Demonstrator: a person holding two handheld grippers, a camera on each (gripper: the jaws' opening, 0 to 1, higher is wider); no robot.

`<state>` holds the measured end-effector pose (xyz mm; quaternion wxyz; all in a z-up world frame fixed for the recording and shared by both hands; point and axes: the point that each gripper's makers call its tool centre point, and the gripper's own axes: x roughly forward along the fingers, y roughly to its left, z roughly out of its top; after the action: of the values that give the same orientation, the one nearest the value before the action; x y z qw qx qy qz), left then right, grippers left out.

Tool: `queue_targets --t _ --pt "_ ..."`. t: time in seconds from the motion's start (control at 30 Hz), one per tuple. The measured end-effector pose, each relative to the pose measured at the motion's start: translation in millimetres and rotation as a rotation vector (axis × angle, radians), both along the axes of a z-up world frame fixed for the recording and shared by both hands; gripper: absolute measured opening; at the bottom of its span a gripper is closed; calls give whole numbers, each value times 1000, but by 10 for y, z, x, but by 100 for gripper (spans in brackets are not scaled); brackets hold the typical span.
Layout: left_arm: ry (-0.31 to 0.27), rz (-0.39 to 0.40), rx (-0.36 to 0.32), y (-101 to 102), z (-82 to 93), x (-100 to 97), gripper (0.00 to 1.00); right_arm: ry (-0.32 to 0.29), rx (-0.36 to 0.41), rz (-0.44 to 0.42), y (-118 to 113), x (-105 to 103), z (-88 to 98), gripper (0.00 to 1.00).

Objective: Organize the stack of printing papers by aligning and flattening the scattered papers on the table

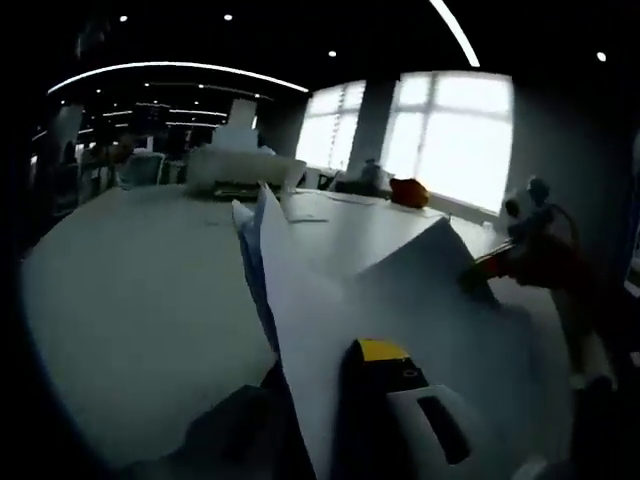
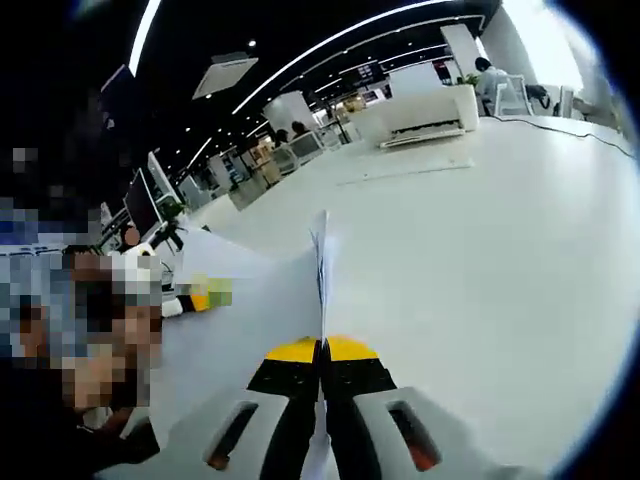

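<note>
On the left side of the left gripper view the white table (image 1: 130, 290) lies bare, and at its far end a white printer (image 1: 240, 170) is seen below the windows. Moving right, the stack of printing papers (image 1: 330, 300) is lifted off the table and stood on edge, its sheets fanned slightly at the top corner. The left gripper (image 1: 330, 400) is clamped on the lower edge of the stack, one yellow-tipped jaw being visible on the near side and the other hidden behind the sheets. Further right, the right gripper (image 1: 478, 272) is seen pinching the opposite corner. In the right gripper view, the left gripper (image 2: 200, 293) shows at the far left end of the sheets; the stack (image 2: 250, 320) runs edge-on toward the camera, and the right gripper (image 2: 321, 352) is closed tightly on it, jaws pressed together with only paper between. The paper is judged light, thin and floppy: it sags between the two grips and loose sheets could slide out. Opposite edges are best held firmly, and the bottom edge tapped on the table to square it.
</note>
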<state>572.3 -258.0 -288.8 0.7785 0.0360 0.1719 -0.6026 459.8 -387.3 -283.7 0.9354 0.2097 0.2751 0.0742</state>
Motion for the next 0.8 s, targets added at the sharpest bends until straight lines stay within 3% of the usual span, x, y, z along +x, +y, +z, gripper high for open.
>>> queue_targets --t 0.1,0.23,0.27,0.3,0.37,0.43,0.63,0.8 --pt "-61 15 32 -6 -64 39 17 3 -4 -8 -9 1 -54 0" --pt "-84 41 68 22 -165 94 26 -2 -21 -6 -29 19 -85 0" --pt "-89 85 62 51 -159 160 30 -13 -25 -14 -51 33 -78 0" --pt "-116 125 85 92 -168 227 36 -20 -17 -23 -70 38 -71 0" --pt "-214 145 88 107 -120 300 48 -23 -12 -28 -91 41 -75 0" --pt "-269 161 71 110 -92 342 56 -17 -18 -32 -109 41 -106 0" --pt "-268 144 54 101 -102 346 57 -34 -41 -41 -166 42 -142 0" --pt "-185 156 34 95 -144 370 58 -32 -37 -67 -238 58 -225 1"
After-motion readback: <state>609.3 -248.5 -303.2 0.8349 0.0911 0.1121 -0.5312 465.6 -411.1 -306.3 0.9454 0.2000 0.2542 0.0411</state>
